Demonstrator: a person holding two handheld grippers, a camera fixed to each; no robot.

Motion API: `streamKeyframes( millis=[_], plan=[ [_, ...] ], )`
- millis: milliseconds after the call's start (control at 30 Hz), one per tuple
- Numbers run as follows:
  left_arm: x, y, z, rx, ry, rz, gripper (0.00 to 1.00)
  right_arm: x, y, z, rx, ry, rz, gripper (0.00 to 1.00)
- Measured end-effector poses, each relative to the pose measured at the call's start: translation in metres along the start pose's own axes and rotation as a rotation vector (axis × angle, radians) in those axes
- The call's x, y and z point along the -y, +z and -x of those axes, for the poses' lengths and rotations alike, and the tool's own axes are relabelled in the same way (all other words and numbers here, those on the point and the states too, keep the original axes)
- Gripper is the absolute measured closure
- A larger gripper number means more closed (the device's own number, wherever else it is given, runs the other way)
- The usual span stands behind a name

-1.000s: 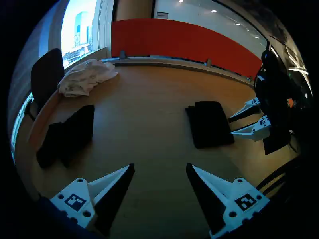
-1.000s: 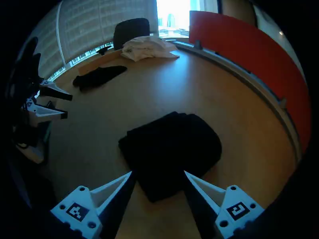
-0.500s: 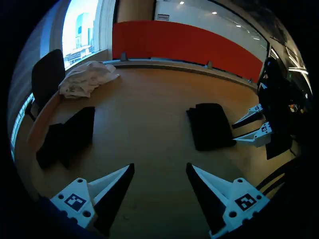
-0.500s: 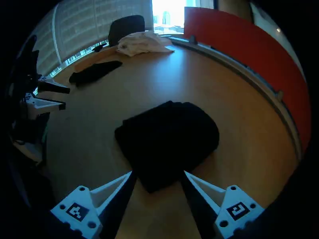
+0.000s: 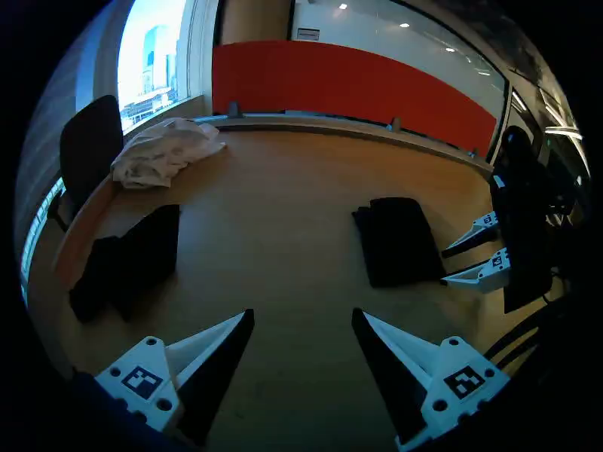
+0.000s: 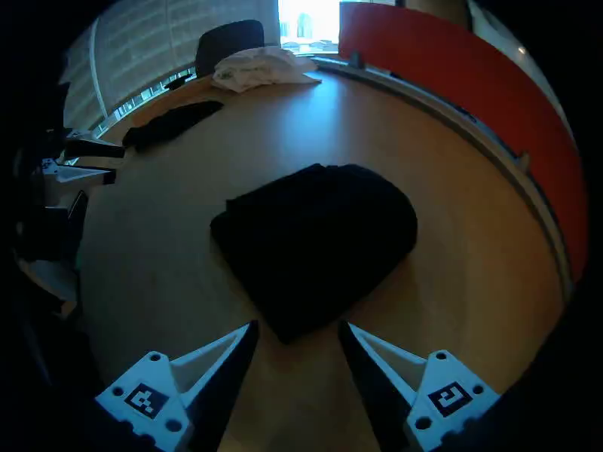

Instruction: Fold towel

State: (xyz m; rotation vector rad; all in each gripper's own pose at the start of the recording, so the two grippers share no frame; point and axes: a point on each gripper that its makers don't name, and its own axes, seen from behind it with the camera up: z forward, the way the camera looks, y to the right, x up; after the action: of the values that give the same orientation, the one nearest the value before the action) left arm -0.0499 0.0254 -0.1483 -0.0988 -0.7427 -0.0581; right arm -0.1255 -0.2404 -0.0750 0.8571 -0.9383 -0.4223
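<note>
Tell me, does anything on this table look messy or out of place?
Yes: a white cloth heap lies crumpled at the table's far edge by the window, and a dark cloth looks loosely bunched near another edge. The black towel in the middle looks neatly folded by contrast.

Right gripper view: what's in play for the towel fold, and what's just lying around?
In play: folded black cloth towel, just ahead of the open right claw; open left claw; wooden table under it.
Lying about: crumpled white fabric heap; loose black cloth near the table's edge; black office chair; red partition panel.
</note>
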Motion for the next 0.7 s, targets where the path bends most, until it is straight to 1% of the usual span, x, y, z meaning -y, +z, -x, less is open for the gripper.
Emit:
streamKeyframes(
  millis=[167, 300, 467, 567, 700],
  plan=[
    [-0.0011, 0.0002, -0.0013, -0.002, 0.001, 0.001, 0.04, 0.0014, 0.0008, 0.0036, 0.002, 0.027, 0.004, 0.26],
    [-0.0017, 0.0001, -0.0018, -0.004, -0.001, 0.002, 0.04, 0.0014, 0.0006, 0.0062, 0.002, 0.029, 0.014, 0.3],
    [-0.0026, 0.0003, -0.0011, -0.004, 0.001, 0.004, 0.04, 0.0023, 0.0001, 0.0077, 0.0, 0.035, 0.019, 0.4],
    [-0.0035, -0.0002, -0.0005, -0.003, 0.003, 0.005, 0.04, 0.0026, -0.001, 0.0074, -0.003, 0.044, 0.02, 0.48],
    [-0.004, -0.0008, 0.0005, -0.002, 0.002, 0.006, 0.04, 0.0033, -0.0024, 0.0084, -0.004, 0.054, 0.017, 0.66]
  ],
)
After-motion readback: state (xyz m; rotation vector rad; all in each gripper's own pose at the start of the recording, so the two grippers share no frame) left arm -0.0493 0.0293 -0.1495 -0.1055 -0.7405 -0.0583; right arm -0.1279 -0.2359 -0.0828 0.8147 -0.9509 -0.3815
